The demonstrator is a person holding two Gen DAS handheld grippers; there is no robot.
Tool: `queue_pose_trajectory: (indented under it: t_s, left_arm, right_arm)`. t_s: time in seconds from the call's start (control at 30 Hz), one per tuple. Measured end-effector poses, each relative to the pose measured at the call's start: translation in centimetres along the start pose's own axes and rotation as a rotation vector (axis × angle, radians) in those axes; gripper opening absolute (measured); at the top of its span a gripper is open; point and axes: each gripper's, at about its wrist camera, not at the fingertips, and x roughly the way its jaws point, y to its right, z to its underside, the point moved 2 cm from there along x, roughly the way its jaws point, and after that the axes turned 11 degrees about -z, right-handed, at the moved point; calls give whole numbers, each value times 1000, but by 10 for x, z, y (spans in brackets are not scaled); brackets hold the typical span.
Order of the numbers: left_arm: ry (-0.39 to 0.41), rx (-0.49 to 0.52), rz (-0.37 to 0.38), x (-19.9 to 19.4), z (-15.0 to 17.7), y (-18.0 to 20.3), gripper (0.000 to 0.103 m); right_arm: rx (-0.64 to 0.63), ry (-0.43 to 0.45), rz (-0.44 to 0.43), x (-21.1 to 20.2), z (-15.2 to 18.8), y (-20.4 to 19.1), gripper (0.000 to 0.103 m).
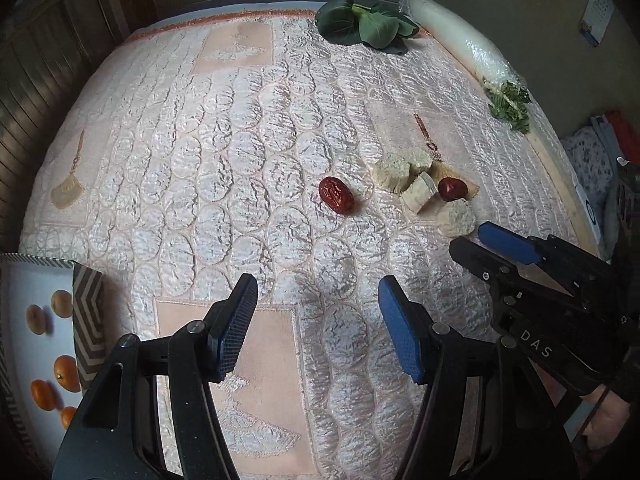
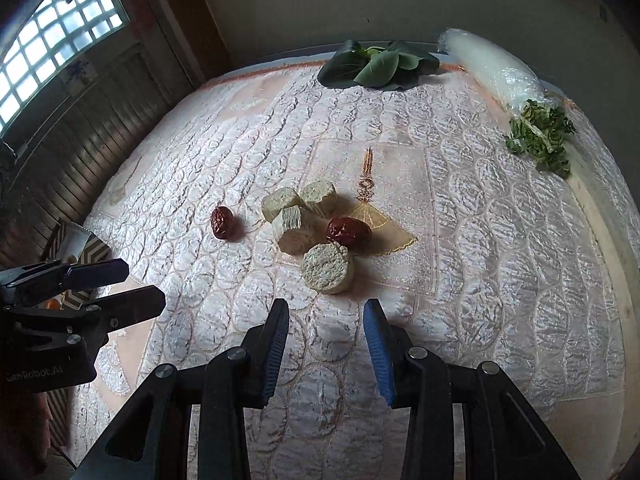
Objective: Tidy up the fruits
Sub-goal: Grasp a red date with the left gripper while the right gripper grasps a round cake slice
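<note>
Two red dates lie on the quilted bed cover. One date lies alone left of a cluster of pale cut cylinder pieces. The other date rests among those pieces. My left gripper is open and empty, hovering near the front of the cover. My right gripper is open and empty, just short of the nearest pale piece; it also shows in the left wrist view. A patterned box at the lower left holds several small orange fruits.
Leafy greens and a plastic-wrapped white radish with its green top lie at the far edge. A wooden wall and a window stand to the left. The cover's right edge drops off to clutter.
</note>
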Motion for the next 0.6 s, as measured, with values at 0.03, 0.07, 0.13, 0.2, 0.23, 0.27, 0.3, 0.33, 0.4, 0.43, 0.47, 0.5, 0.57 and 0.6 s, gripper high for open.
queue_pose_trajectory:
  t_s: [0.03, 0.07, 0.13, 0.2, 0.23, 0.27, 0.3, 0.33, 0.4, 0.43, 0.47, 0.5, 0.57, 0.6]
  left_arm:
    - [0, 0, 3, 2, -3, 0, 63]
    - [-2, -1, 7, 4, -6, 0, 63]
    - [-7, -4, 16, 9, -12, 1, 63]
    - [-13, -9, 22, 15, -19, 2, 63]
    - [-16, -11, 24, 18, -23, 3, 63]
    - [-18, -14, 25, 21, -26, 3, 63]
    - [-19, -15, 24, 23, -30, 4, 63]
    - [-19, -17, 20, 26, -33, 5, 63]
    - [-22, -21, 14, 32, -40, 6, 63]
    - [-24, -23, 14, 35, -43, 6, 63]
    - [-27, -25, 14, 39, -45, 7, 63]
    - [-31, -25, 15, 42, -48, 7, 63]
    - [-34, -25, 16, 47, -51, 9, 63]
    - [-31, -20, 19, 49, -52, 10, 62]
  right_arm:
    - [-1, -3, -1, 3, -3, 1, 37]
    - [-2, -7, -3, 7, -5, 2, 37]
    - [-10, -16, -12, 13, -9, 3, 37]
    - [-24, -5, -13, 14, -13, 4, 33]
    - [-23, -2, -19, 14, -14, 5, 30]
    - [-20, 1, -27, 14, -14, 6, 30]
    - [-21, 3, -32, 14, -16, 7, 30]
    - [-22, 8, -33, 13, -16, 8, 30]
    - [-12, 20, -33, 11, -17, 11, 30]
    - [-2, 25, -40, 10, -16, 12, 30]
    - [8, 28, -45, 9, -16, 14, 30]
    - [14, 28, -47, 8, -15, 14, 30]
    - [18, 26, -52, 8, -14, 16, 30]
    - [20, 24, -55, 7, -13, 16, 30]
